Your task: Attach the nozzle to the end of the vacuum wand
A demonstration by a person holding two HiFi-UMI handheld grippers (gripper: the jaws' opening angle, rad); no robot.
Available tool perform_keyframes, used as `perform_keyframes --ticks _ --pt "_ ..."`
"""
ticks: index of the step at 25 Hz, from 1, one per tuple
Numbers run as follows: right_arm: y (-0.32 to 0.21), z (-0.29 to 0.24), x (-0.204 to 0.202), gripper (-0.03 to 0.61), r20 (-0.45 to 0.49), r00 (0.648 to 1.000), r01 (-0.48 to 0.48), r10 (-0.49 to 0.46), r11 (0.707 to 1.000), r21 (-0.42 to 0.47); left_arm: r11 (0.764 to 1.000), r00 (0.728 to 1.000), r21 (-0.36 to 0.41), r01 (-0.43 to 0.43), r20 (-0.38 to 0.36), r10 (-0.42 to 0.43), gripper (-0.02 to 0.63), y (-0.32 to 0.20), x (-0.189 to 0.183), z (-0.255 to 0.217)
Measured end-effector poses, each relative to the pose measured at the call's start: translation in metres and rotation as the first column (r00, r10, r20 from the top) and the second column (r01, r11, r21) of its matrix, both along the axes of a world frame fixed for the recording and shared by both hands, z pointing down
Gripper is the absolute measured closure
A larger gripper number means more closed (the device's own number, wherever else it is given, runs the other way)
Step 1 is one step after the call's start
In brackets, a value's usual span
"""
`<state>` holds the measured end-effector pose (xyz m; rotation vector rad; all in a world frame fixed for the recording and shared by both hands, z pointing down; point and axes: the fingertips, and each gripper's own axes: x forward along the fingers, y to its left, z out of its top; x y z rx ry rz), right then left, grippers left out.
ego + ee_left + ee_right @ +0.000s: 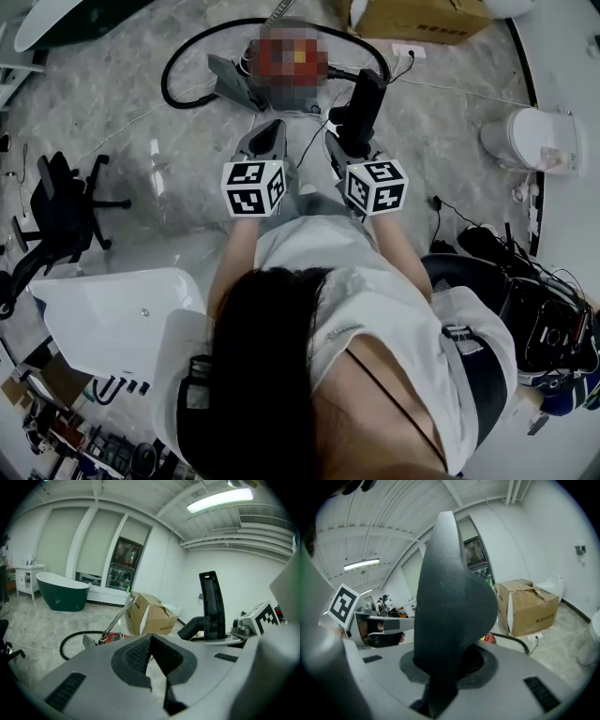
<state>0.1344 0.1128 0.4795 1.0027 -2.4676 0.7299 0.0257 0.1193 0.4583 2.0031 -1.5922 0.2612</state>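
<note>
My right gripper (349,131) is shut on a black vacuum nozzle (364,101), which stands upright between its jaws and fills the right gripper view (450,606). My left gripper (271,129) hangs beside it, shut and empty, its pads meeting in the left gripper view (157,667). On the floor ahead lies the red vacuum body (110,639), partly under a mosaic patch in the head view. Its chrome wand (117,617) leans up and away towards a cardboard box, and a black hose (184,58) loops round the body. The nozzle (212,606) is well short of the wand.
A cardboard box (422,19) stands behind the vacuum, a white toilet (525,139) at the right, a black office chair (58,202) at the left. A white tub (108,314) is near my left side, a green bathtub (63,592) farther off. Cables trail over the marble floor.
</note>
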Motion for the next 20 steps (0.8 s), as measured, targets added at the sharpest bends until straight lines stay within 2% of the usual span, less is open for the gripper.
perform_keyframes --ticks 5,14,20 --pt "-0.008 0.006 -0.001 0.482 -0.016 1.0 -0.006 0.006 1.0 -0.001 1.0 1.0 0.004 -0.006 0.001 0.006 0.612 -0.007 -0.002 0.003" --pt "-0.03 0.007 -0.024 0.482 -0.021 1.0 -0.007 0.008 1.0 0.011 1.0 0.999 -0.02 0.009 0.035 -0.009 0.612 -0.026 -0.031 0.012" --pt "-0.054 0.008 -0.038 0.482 -0.022 0.999 -0.023 0.023 1.0 0.016 1.0 1.0 0.001 -0.024 0.02 0.024 0.612 -0.054 -0.038 0.011"
